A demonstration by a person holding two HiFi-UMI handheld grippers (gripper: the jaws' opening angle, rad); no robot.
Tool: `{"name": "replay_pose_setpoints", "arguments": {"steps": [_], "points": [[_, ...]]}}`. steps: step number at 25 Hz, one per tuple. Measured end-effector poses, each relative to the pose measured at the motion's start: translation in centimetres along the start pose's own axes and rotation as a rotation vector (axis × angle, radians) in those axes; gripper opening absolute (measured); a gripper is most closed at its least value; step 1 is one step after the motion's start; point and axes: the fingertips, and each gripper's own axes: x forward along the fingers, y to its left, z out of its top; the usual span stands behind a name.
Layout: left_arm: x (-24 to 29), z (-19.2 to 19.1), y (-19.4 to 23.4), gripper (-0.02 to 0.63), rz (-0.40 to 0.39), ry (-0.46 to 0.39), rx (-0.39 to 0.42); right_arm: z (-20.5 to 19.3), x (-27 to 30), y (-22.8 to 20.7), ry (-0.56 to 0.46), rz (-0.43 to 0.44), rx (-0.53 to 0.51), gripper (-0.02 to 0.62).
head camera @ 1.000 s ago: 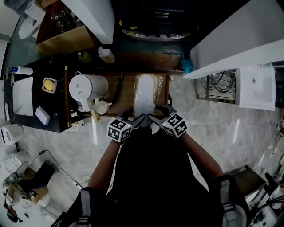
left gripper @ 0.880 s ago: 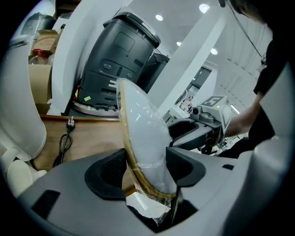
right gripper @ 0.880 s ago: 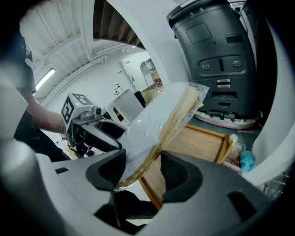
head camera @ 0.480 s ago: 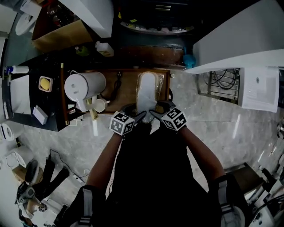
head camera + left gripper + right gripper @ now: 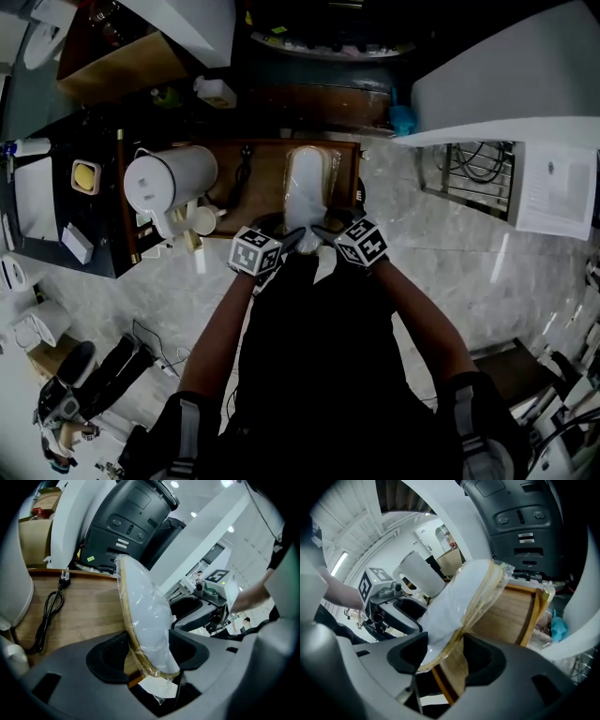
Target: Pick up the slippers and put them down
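Put-down step, I judge; my left tongs (image 5: 293,240) and right tongs (image 5: 323,233) each clamp the near end of the white plastic-wrapped slippers with a tan sole edge (image 5: 307,186), jaws wide on the pack; slippers sit tilted over the brown wooden tray (image 5: 265,178), contact unclear; next: lower flat, then open both.
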Motion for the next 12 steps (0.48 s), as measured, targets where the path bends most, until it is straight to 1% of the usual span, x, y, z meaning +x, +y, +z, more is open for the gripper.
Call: {"name": "replay_pose_setpoints", "arguments": {"steps": [4,12], "points": [[0.9,-0.3,0.7,0.272,0.006,0.029,-0.005,-0.2,0.6,-0.7,0.016,0.003,0.013,0.241],[1.9,-0.8,2.2,0.272,0.012,0.055,-0.022,-0.4,2.0,-1.5,0.039,-0.006,0.033,0.241]]}}
